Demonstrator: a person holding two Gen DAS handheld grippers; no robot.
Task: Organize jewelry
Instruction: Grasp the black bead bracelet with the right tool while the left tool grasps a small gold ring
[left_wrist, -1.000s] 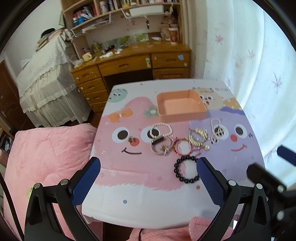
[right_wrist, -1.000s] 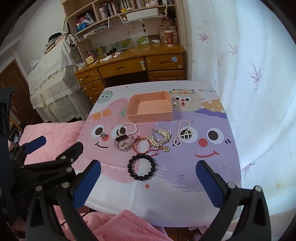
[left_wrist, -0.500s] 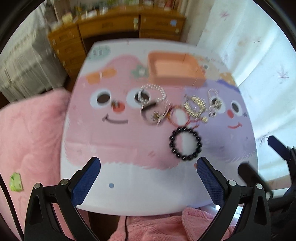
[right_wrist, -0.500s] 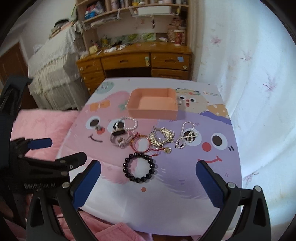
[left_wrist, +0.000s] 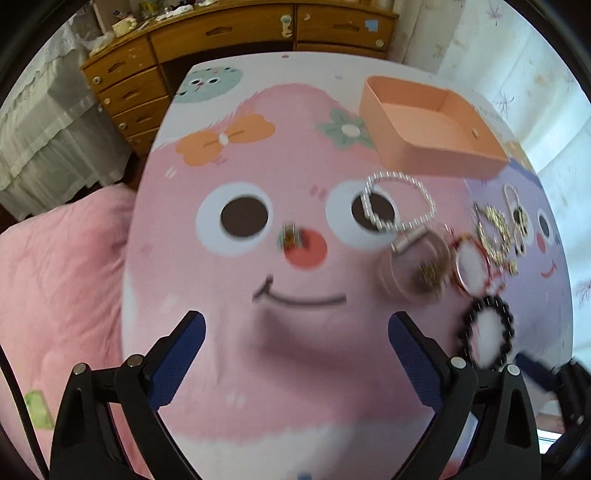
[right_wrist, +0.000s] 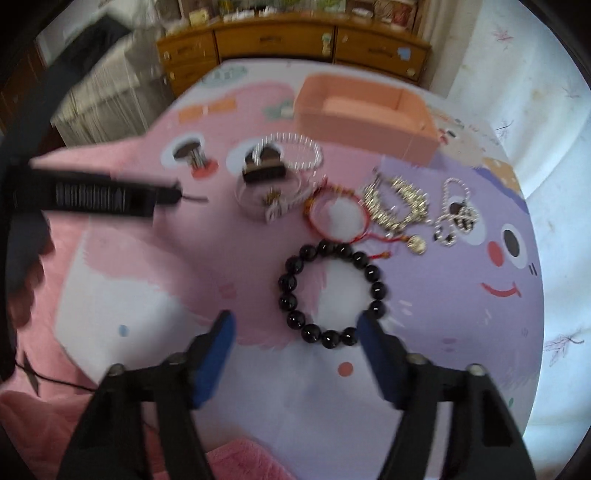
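1. Behind the table stands a brown wooden desk with drawers (left_wrist: 229, 33), and a white curtain with pink sprigs (right_wrist: 546, 110) hangs to the right; a fluffy pink blanket (left_wrist: 55, 277) lies at the left edge.
2. Covering the table is a cartoon-face cloth in pink and lilac (left_wrist: 295, 350), and all the jewelry lies on it.
3. Only the left wrist view shows clearly a small gold-toned trinket (left_wrist: 291, 236) resting alone on the red nose of the pink face, well apart from the rest.
4. Further right lies a white pearl bracelet (right_wrist: 295, 147), touching a clear bangle with a dark clasp (right_wrist: 266, 184).
5. Beside it sit a thin red cord bracelet (right_wrist: 338, 218), a heap of gold chain (right_wrist: 395, 203) and a pearl-and-black-bead strand (right_wrist: 454, 214).
6. An empty shallow peach-coloured box (right_wrist: 362, 110) stands behind the row.
7. The left gripper (left_wrist: 295, 350) hangs with its blue pads spread wide, holding nothing, above the smiling mouth.
8. The right gripper (right_wrist: 295, 332) is likewise released, and the black round-bead bracelet (right_wrist: 328, 291) lies just ahead between its pads, untouched.
9. Only the right wrist view shows that bracelet sharply; in the left view it is blurred at the right edge.
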